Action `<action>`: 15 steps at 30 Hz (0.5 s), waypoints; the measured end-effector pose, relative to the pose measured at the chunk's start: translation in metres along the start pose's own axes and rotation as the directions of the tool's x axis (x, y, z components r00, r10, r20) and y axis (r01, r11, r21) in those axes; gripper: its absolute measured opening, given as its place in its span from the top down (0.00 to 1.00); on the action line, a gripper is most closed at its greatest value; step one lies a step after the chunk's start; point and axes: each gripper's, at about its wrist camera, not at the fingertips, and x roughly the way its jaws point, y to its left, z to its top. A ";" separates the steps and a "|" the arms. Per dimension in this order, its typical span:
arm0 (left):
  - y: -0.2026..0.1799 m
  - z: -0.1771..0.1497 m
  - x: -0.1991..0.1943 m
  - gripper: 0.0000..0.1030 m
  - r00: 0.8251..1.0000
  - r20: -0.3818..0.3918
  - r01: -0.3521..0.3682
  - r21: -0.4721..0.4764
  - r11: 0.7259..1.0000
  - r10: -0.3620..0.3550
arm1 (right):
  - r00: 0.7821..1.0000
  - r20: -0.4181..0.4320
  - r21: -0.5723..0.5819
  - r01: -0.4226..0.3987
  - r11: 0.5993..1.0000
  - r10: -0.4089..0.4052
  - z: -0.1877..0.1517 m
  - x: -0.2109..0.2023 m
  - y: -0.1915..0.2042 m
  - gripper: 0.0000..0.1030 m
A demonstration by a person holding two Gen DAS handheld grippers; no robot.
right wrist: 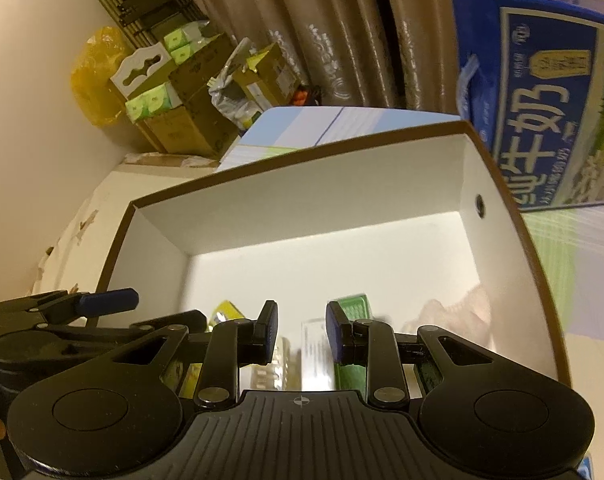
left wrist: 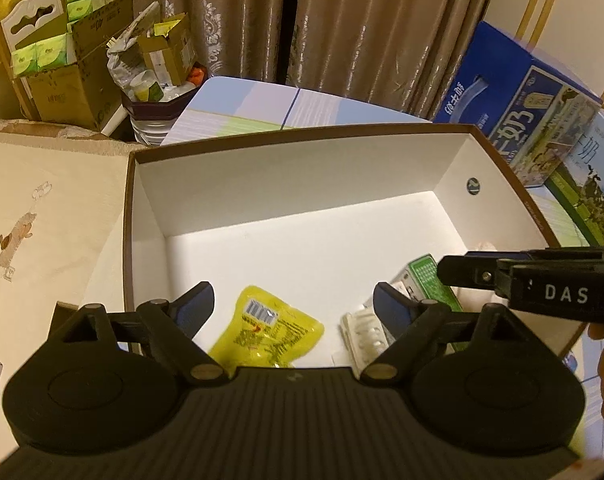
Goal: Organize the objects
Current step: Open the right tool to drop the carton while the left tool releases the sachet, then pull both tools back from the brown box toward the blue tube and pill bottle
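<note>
A box (left wrist: 130,216) with a brown rim and white inside stands open in front of me. On its floor lie a yellow packet (left wrist: 267,330), a white blister pack (left wrist: 362,332) and a green carton (left wrist: 430,276). My left gripper (left wrist: 293,304) hangs open over the near part of the box, above the yellow packet, holding nothing. My right gripper (right wrist: 302,332) is open just above the green carton (right wrist: 356,306) and a pale carton (right wrist: 314,346), nothing between its pads. It reaches in from the right (left wrist: 454,270). A pale crumpled thing (right wrist: 458,312) lies by the right wall.
Blue milk cartons (left wrist: 518,100) stand right of the box, on a striped blue-and-green surface (left wrist: 261,108). Cardboard boxes with green tissue packs (left wrist: 57,52) and a full bin (left wrist: 149,92) sit back left, curtains behind. A cream cloth (left wrist: 41,208) covers the surface on the left.
</note>
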 end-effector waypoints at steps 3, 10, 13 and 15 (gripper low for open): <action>-0.001 -0.006 -0.009 0.18 1.000 0.001 0.006 -0.006 1.000 -0.006 | 1.000 0.005 0.005 0.002 1.000 -0.002 -0.007 -0.012 -0.001 0.70; -0.005 -0.022 -0.034 0.15 1.000 -0.002 0.007 -0.026 1.000 -0.007 | 1.000 0.028 0.025 -0.005 1.000 0.004 -0.026 -0.042 -0.005 0.58; -0.008 -0.029 -0.046 0.14 1.000 -0.004 0.004 -0.031 0.999 -0.004 | 0.999 0.040 0.039 -0.007 0.999 0.006 -0.035 -0.054 -0.006 0.55; -0.010 -0.034 -0.054 0.14 1.000 -0.004 -0.002 -0.039 0.999 0.001 | 0.999 0.049 0.052 -0.010 0.999 0.007 -0.040 -0.062 -0.007 0.52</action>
